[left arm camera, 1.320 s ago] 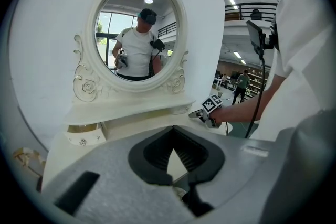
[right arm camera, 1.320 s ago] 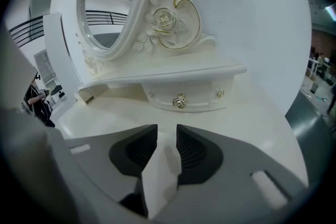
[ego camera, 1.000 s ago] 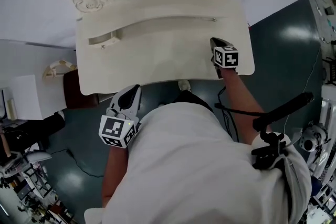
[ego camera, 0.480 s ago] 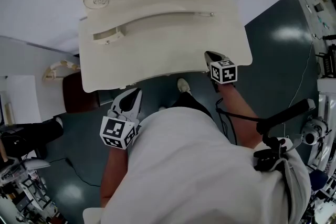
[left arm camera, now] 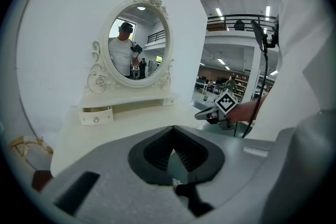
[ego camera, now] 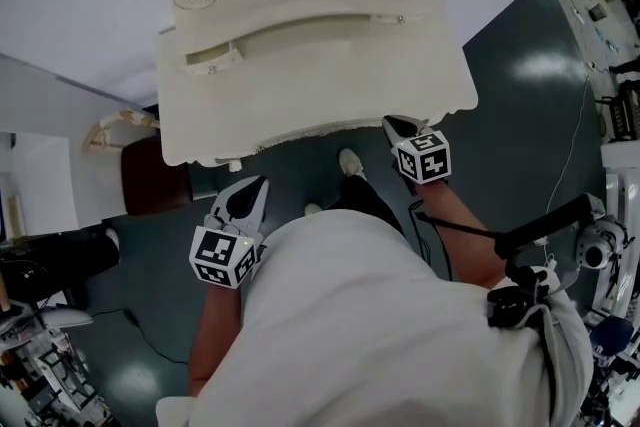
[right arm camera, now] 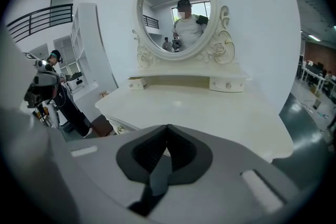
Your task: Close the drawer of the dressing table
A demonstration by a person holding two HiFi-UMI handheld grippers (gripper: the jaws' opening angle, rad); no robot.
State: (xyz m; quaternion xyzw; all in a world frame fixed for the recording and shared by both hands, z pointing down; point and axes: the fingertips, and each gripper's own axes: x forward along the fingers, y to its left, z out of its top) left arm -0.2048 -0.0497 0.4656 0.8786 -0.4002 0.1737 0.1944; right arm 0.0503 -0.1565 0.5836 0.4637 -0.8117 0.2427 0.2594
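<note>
The dressing table (ego camera: 330, 85) stands against a white wall. It carries two small drawers in the raised shelf (ego camera: 310, 25) under its one oval mirror (right arm camera: 176, 8). The left drawer (ego camera: 212, 61) stands a little way out of the shelf, its single knob facing the front. The right drawer (ego camera: 400, 17) sits flush. Under the tabletop's front left corner a knobbed panel (right arm camera: 118, 126) shows; I cannot tell whether it is a drawer front.

Both tongs hang in front of the table, over the dark floor (ego camera: 520, 65). The right gripper (ego camera: 390, 122) is just off the front edge near the right corner, its jaws pressed together with nothing between them. The left gripper (ego camera: 260, 183) is below the front left part and apart from the edge, its jaws likewise together and empty. Each gripper bears one marker cube.

One dark brown stool (ego camera: 150, 177) stands beside the table's left end.
</note>
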